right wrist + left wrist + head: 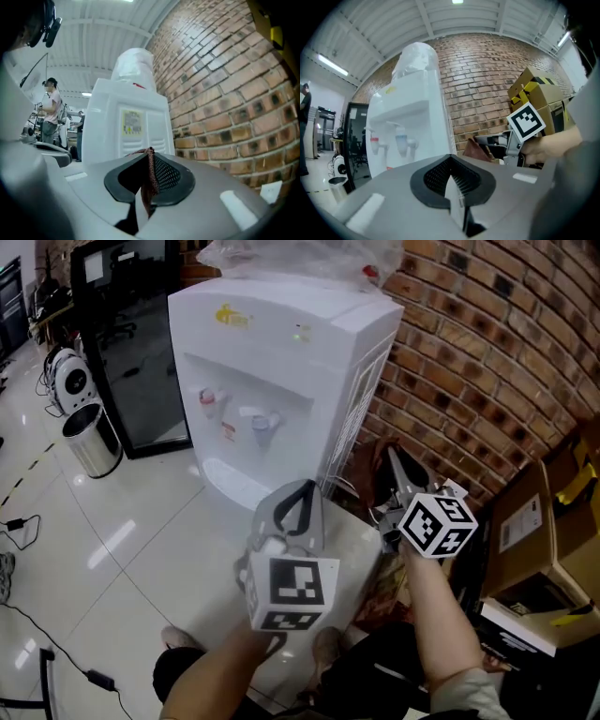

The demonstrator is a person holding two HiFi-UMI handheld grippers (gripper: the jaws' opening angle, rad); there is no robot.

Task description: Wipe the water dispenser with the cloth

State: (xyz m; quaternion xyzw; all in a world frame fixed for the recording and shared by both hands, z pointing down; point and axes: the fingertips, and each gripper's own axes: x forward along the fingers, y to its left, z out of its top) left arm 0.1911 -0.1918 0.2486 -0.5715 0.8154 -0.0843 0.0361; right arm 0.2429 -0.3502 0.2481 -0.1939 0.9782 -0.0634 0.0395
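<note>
The white water dispenser (281,362) stands against the brick wall, its two taps facing me. My right gripper (393,457) is to the right of it, low by its side panel, shut on a brown cloth (367,471) that hangs from its tips. In the right gripper view the cloth (150,172) is pinched between the jaws of that gripper (148,153), which point at the dispenser's side panel (131,126). My left gripper (300,487) is held in front of the dispenser's base, shut and empty. The left gripper view shows the taps (401,140) beyond this gripper's (453,160) closed jaws.
A clear plastic bag (300,257) covers the dispenser's top. A steel bin (92,439) and a black glass-door cabinet (131,343) stand at the left. Cardboard boxes (548,521) are stacked at the right. Cables (56,643) lie on the tiled floor. A person (49,110) stands far off.
</note>
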